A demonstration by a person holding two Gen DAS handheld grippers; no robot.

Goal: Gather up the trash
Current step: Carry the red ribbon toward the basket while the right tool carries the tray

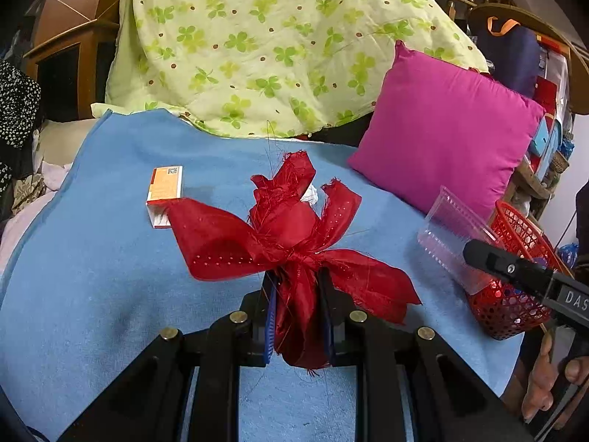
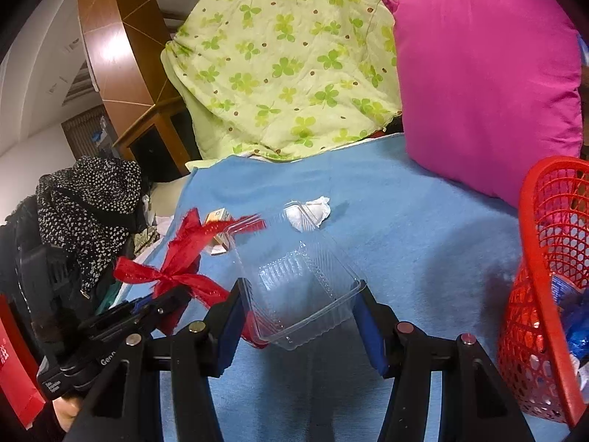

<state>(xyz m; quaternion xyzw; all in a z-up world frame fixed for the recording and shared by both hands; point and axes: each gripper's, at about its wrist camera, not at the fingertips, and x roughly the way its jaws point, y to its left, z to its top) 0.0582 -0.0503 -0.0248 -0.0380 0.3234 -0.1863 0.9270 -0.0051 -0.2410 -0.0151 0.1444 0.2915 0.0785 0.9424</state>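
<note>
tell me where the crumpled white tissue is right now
In the right wrist view the crumpled white tissue lies on the blue blanket, just beyond the clear plastic tray held in the right gripper, left of the pink pillow.

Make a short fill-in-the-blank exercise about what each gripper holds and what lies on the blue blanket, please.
1. The left gripper has its jaws shut on a frayed ____ fabric ribbon bow.
2. The right gripper holds a clear ____ clamshell container.
3. The red mesh basket stands in front of the ____ square cushion.
4. A small orange and white cardboard box lies on the ____ blanket.

Missing words: red; plastic; magenta; blue
</note>
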